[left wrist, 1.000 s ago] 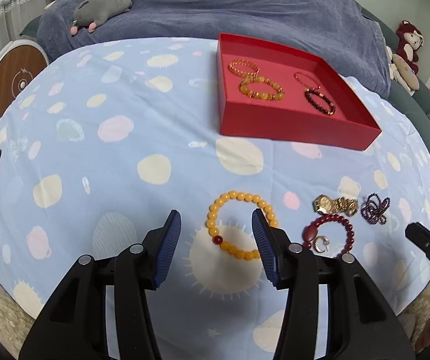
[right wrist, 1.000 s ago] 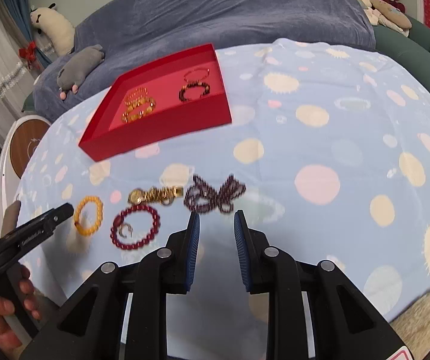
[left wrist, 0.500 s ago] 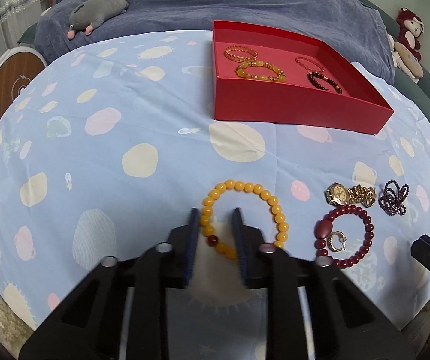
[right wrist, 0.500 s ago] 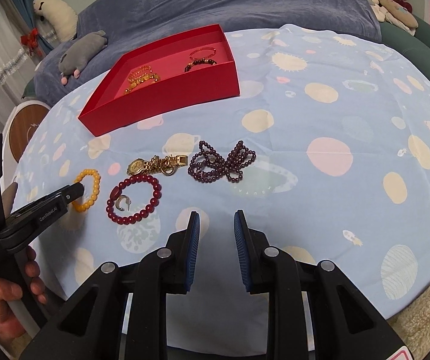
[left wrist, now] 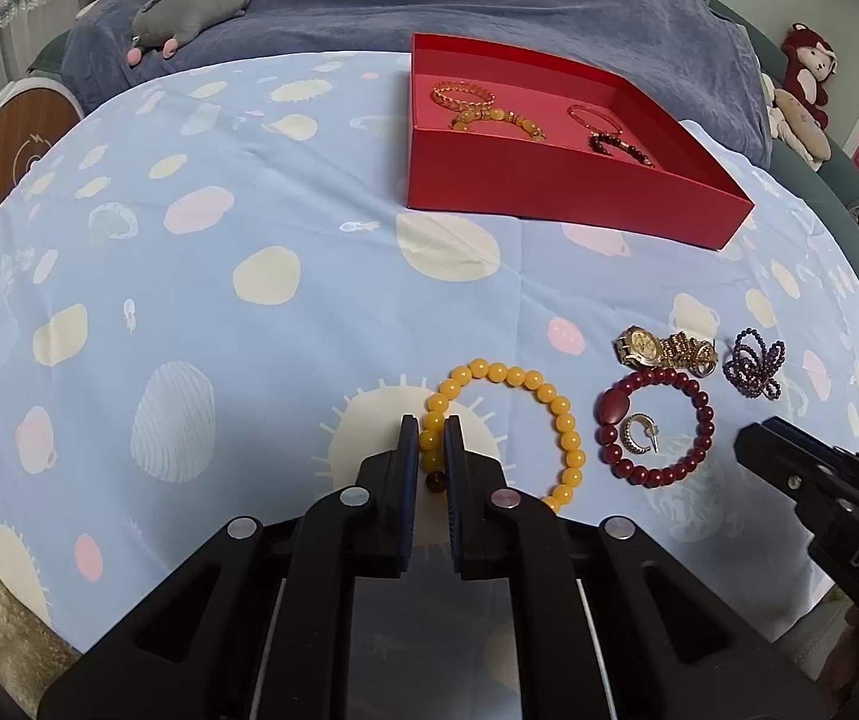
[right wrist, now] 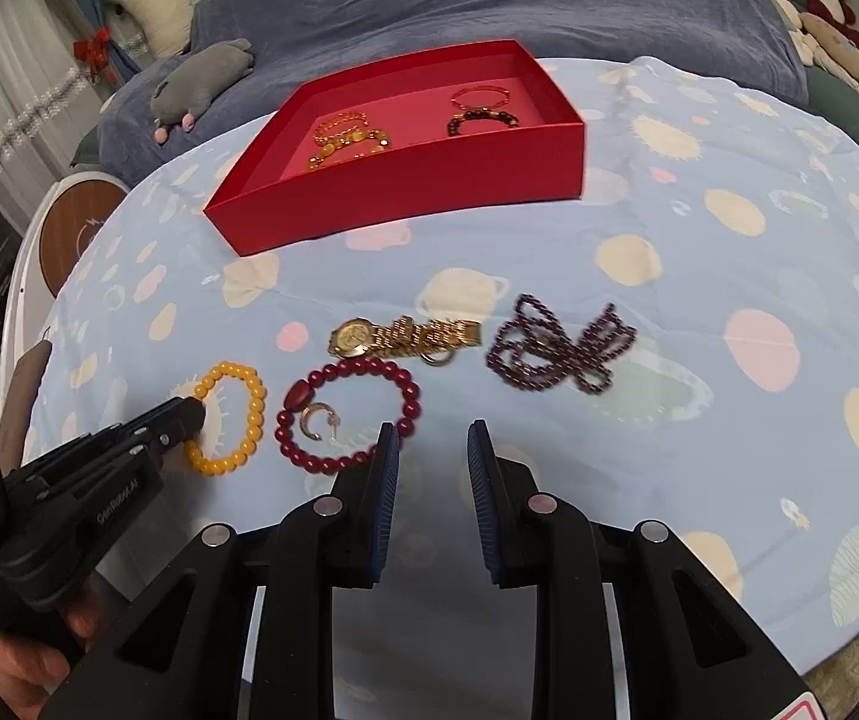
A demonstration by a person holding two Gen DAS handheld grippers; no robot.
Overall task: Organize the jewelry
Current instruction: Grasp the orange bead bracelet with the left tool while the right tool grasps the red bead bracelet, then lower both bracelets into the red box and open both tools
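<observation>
The left gripper [left wrist: 430, 450] has its jaws closed on the near side of the yellow bead bracelet [left wrist: 507, 426], which lies on the spotted blue bench cloth [left wrist: 309, 228]. The right gripper [right wrist: 428, 450] hovers with jaws parted and empty, just beside the dark red bracelet [right wrist: 350, 414]. Beyond sits the red tray [right wrist: 429, 180], bracelets inside.

Glossy yellow bead bracelet [left wrist: 507, 420], shiny metal watch [left wrist: 663, 348], matt cloth [left wrist: 285, 252].
</observation>
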